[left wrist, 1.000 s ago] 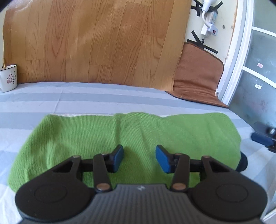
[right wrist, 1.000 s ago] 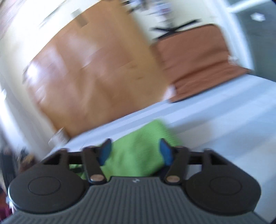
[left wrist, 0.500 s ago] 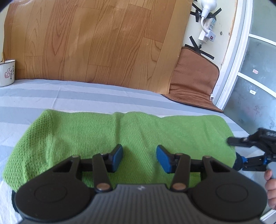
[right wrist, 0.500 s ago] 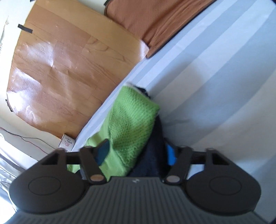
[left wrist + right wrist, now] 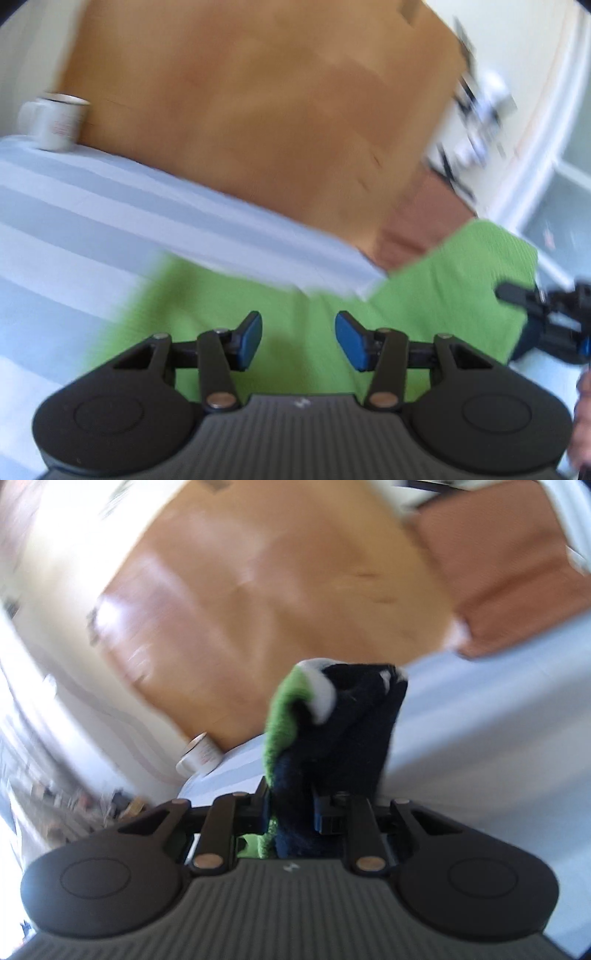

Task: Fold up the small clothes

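Right gripper (image 5: 290, 812) is pinched tight on the end of the green garment (image 5: 295, 306). The green knit and its dark navy lining bunch up between the fingers and stick out past the tips. That end is raised off the striped bedsheet (image 5: 92, 229); the rest of the garment lies across the sheet under the left gripper (image 5: 298, 341).

Left gripper's blue pads (image 5: 251, 339) are spread wide, with nothing between them, hovering over the middle of the cloth. Cannot tell if they touch the fabric.

Risks from here:
- Nothing pins the cloth. If the right side carries its end across, the whole piece likely drags along the sheet instead of creasing. Cause: left jaws open, no anchor.
- The right grip holds a thick wad, not a clean edge. Layers may slip unevenly, so the fold could land skewed or the lining could show.
- Both views are heavily blurred, so alignment of the lifted end against the far end is hard to judge; overshoot is plausible.
- White mug (image 5: 55, 123) sits at the far edge of the sheet, well apart from the cloth. Low risk, unless a wide left sweep reaches it.
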A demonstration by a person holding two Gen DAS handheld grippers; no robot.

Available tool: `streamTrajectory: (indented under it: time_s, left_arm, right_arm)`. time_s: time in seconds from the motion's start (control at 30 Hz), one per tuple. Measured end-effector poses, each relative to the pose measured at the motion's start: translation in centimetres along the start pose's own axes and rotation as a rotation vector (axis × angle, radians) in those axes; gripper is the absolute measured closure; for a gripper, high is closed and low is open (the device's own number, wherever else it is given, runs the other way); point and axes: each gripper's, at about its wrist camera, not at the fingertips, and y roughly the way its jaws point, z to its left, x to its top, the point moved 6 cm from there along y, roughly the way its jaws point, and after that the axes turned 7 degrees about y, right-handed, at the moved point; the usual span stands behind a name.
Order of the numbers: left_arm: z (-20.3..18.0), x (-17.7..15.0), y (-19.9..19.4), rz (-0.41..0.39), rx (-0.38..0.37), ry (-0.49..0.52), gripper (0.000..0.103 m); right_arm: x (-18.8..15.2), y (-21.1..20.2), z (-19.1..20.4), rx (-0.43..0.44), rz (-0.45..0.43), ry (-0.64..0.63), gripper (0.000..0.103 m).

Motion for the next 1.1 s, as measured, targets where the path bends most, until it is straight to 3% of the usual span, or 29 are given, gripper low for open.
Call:
streamTrajectory:
  time_s: [0.2, 0.4, 0.47, 0.5, 0.57, 0.67, 0.77, 0.8, 0.97, 1.1]
  left_arm:
    - [7.8, 2.6, -6.6, -0.124, 0.171, -0.141, 0.057]
    - [10.9, 2.0, -8.1, -0.114, 0.213, -0.2, 0.055]
    - [10.8, 2.0, -7.4, -0.089, 0.197, -0.196, 0.053]
    - [10.5, 2.0, -6.9, -0.078, 0.188, -0.185, 0.049]
    - [9.6, 2.1, -5.8, -0.054, 0.171, -0.158, 0.039]
    - [8.2, 2.4, -4.1, -0.025, 0.136, -0.123, 0.028]
    - [6.9, 2.9, -2.5, -0.002, 0.1, -0.109, 0.011]
    - [6.6, 3.0, -2.1, 0.005, 0.098, -0.099, 0.011]
    - [6.7, 3.0, 0.4, 0.085, 0.189, -0.08, 0.011]
    - [6.1, 2.1, 1.6, 0.122, 0.296, -0.014, 0.01]
  right_arm:
    - [-4.4, 7.1, 6.9, 0.092, 0.145, -0.194, 0.084]
    - [-12.5, 15.1, 7.8, 0.095, 0.422, -0.335, 0.08]
    - [-12.3, 14.5, 8.1, 0.144, 0.418, -0.336, 0.068]
    - [-11.8, 13.9, 8.4, 0.167, 0.422, -0.325, 0.056]
    - [-10.8, 11.9, 8.6, 0.228, 0.394, -0.313, 0.05]
    - [-8.8, 8.6, 7.5, 0.231, 0.312, -0.311, 0.05]
    - [-6.7, 6.3, 4.6, 0.175, 0.219, -0.23, 0.05]
    - [-6.2, 5.8, 3.4, 0.148, 0.193, -0.197, 0.05]
    - [-4.7, 4.9, -2.3, 0.024, 0.109, -0.018, 0.048]
    - [-5.5, 7.2, -4.6, -0.028, 0.144, 0.072, 0.05]
